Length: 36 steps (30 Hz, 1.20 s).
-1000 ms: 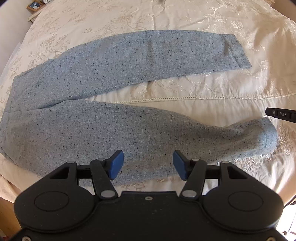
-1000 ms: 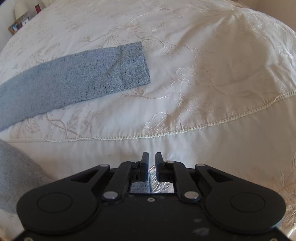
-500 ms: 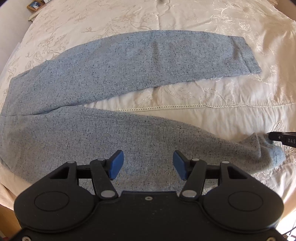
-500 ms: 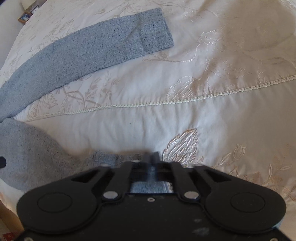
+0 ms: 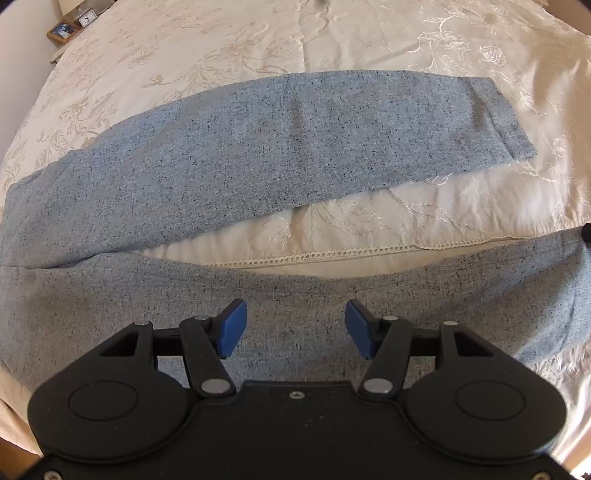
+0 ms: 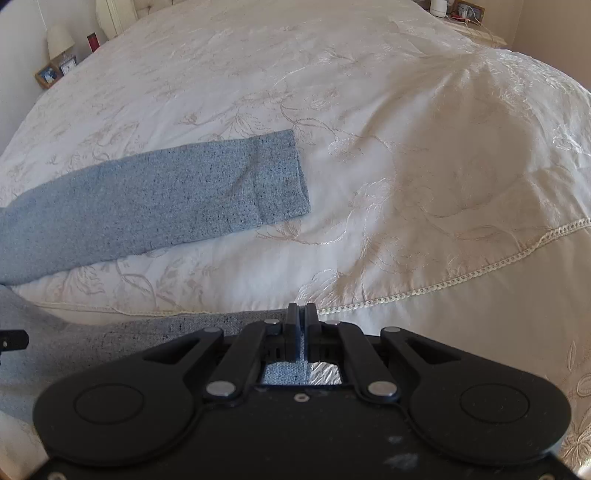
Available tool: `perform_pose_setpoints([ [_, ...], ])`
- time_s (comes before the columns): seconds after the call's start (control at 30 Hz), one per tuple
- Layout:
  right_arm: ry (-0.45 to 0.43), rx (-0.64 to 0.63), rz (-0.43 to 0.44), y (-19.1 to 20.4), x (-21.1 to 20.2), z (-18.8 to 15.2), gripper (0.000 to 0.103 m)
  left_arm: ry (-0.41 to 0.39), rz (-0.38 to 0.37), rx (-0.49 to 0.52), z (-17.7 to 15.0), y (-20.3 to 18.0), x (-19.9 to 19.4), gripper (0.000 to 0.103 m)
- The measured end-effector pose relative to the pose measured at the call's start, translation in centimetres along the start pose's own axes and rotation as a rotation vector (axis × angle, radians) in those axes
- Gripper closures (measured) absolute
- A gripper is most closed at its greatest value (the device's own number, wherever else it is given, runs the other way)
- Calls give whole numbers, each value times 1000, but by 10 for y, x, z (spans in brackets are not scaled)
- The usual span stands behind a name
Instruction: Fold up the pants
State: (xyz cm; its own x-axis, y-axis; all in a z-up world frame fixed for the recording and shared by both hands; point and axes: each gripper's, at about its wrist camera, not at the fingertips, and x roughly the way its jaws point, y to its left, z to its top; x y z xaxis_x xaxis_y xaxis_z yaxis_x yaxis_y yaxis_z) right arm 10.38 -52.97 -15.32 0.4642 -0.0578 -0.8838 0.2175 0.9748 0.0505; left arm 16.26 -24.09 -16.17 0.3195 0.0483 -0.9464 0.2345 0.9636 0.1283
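Observation:
Grey speckled pants [image 5: 258, 155] lie spread on a cream embroidered bedspread [image 5: 424, 214], legs pointing right. The far leg [image 6: 155, 199] lies flat; its cuff shows in both views. The near leg [image 5: 303, 302] runs under my left gripper [image 5: 293, 325], which hovers open just above its middle, blue pads wide apart with nothing between them. My right gripper [image 6: 302, 321] is shut on the near leg's cuff [image 6: 236, 321]; grey cloth shows between and behind its fingers. That cuff end is lifted off the bedspread at the right edge of the left wrist view.
A bedside shelf with photo frames [image 6: 55, 70], a small lamp [image 6: 59, 38] and a red object stands at the far left. Another nightstand with items [image 6: 461, 11] is at the far right. A lace seam [image 6: 461, 277] crosses the bedspread.
My right gripper closed on the near leg's cuff and lifted it a little. My left gripper came down closer over the near leg, still open.

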Motion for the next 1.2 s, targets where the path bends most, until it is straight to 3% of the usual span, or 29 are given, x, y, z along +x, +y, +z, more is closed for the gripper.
perform_pose_setpoints([
  [0.23, 65, -9, -16, 2, 38, -4, 98, 87, 70, 71, 6, -14, 70, 35],
  [0.3, 43, 17, -10, -3, 27, -4, 89, 60, 71, 61, 8, -12, 70, 33],
  [0.33, 37, 34, -3, -8, 17, -7, 76, 59, 67, 58, 9, -11, 70, 33],
  [0.37, 40, 48, 13, -13, 8, -12, 73, 57, 64, 56, 9, -10, 70, 33],
  [0.67, 123, -3, 105, -30, -26, -81, 70, 54, 45, 41, 17, -4, 75, 32],
  [0.9, 100, -229, 162, 6, -3, -83, 69, 71, 36, 22, 30, 4, 81, 32],
  [1.0, 109, -253, 191, 16, 0, -77, 67, 61, 44, 41, 33, 3, 82, 32],
  [1.03, 135, -233, 205, 15, 0, -75, 74, 56, 45, 50, 33, 2, 80, 32],
  [1.07, 190, -182, 228, 12, 2, -72, 98, 52, 44, 60, 34, 1, 79, 33],
  [1.2, 363, 220, 404, -24, -14, -58, 100, 45, 23, 69, 35, 7, 67, 36],
])
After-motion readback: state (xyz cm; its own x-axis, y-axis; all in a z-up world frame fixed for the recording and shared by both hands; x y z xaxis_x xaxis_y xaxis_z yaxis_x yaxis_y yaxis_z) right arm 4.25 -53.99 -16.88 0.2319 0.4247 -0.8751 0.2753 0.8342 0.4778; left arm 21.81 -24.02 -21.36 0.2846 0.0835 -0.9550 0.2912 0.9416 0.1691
